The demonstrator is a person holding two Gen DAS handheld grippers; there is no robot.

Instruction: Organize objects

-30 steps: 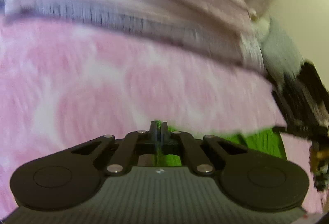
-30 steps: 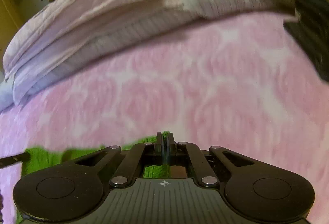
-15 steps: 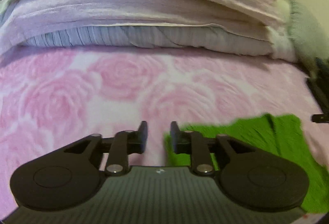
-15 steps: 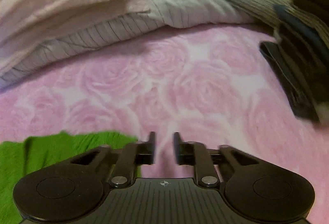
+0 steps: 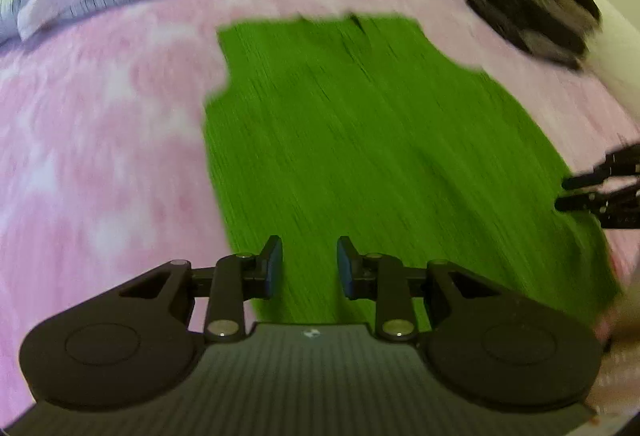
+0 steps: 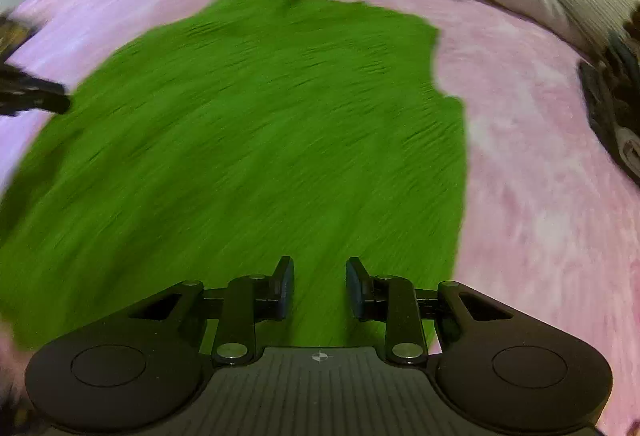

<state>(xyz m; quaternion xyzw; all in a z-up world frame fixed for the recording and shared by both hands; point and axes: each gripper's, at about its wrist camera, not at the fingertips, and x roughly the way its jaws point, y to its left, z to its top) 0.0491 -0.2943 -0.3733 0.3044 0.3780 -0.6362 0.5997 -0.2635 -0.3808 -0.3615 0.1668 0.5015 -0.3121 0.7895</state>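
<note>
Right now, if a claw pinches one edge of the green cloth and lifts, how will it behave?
Likely floppy: the green cloth lies flat on the pink blanket, following its surface, so it should drape from the pinch. Probably light, since it looks thin. It may drag or cling on the fuzzy blanket rather than slide. Both the left claw and right claw are open above it.

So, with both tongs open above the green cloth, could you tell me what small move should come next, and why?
Probably lower the left tongs and right tongs onto the near edge of the green cloth and close. It lies flat on the pink blanket, and neither holds anything.
</note>
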